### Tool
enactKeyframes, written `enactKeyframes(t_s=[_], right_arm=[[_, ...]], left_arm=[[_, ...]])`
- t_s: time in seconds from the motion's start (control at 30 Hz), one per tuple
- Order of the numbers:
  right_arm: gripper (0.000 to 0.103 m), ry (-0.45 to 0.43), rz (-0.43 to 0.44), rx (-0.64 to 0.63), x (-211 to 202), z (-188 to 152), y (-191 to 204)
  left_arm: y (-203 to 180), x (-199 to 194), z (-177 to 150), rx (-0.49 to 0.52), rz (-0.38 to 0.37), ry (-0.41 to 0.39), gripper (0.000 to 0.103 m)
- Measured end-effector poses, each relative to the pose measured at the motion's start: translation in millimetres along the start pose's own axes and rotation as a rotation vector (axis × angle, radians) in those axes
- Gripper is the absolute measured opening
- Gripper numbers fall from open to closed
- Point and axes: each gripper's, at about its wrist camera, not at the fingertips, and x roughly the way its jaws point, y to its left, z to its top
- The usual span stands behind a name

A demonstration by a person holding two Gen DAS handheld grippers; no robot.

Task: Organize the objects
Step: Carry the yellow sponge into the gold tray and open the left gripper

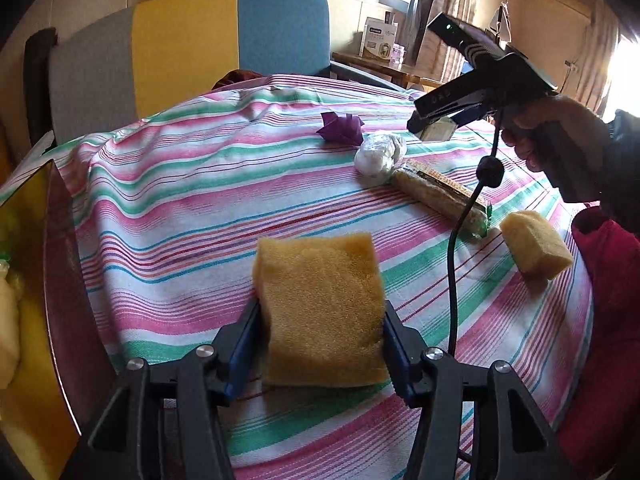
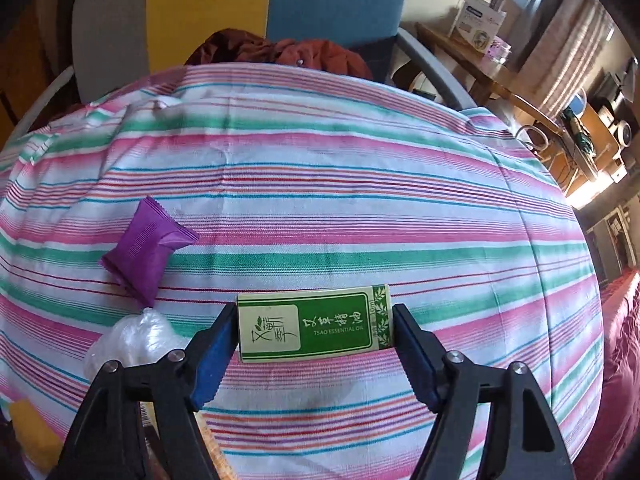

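Note:
My left gripper [image 1: 322, 312] is shut on a yellow sponge [image 1: 320, 280], its blue pads pressing both sides and holding it over the striped tablecloth [image 1: 192, 208]. A green essential-oil box [image 2: 314, 326] lies crosswise between the pads of my right gripper [image 2: 315, 314], which meet its two short ends. In the left wrist view a hand holds the right gripper [image 1: 430, 128] at the far right, above the cloth. A second yellow sponge [image 1: 536, 244], a long cracker packet [image 1: 440, 196], a white plastic-wrapped bundle [image 1: 380, 156] and a purple packet [image 1: 342, 126] lie on the cloth.
A container with a shiny gold wall [image 1: 56, 280] stands at the left edge, with pale items inside. The right gripper's black cable [image 1: 454, 264] hangs over the cloth. A multicoloured chair [image 1: 192, 48] stands behind the table. Red fabric [image 1: 608, 300] lies at the right.

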Motion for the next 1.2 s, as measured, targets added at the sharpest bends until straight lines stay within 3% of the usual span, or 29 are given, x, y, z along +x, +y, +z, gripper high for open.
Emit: enactKeyframes(t_s=[0.1,0.27,0.5,0.8,1.0,1.2], right_arm=[[0.076,-0.059,0.082,0.055,-30,-14,7],[0.076,-0.131,0.150,0.016,-59,-36,42],[0.076,-0.131,0.261,-0.110,-63,-54,101],[0.076,-0.067,0.245,-0.381,-47,-90,177],[0.076,-0.033,0.212,-0.419,-32,-96,183],[0.076,-0.016,0.199,-0.397,-27,-95,178]], left_arm=[[2,-2,1,-0.010,0.000,0.002,0.056],[0,-22,5,-0.017,0.007,-0.001,0.055],[10,-85,10,-0.044,0.049,-0.084,0.055],[46,-141,10,-0.139,0.168,-0.165,0.055],[63,-146,6,-0.202,0.180,-0.167,0.055],[86,-145,-6,-0.283,0.137,-0.141,0.055]])
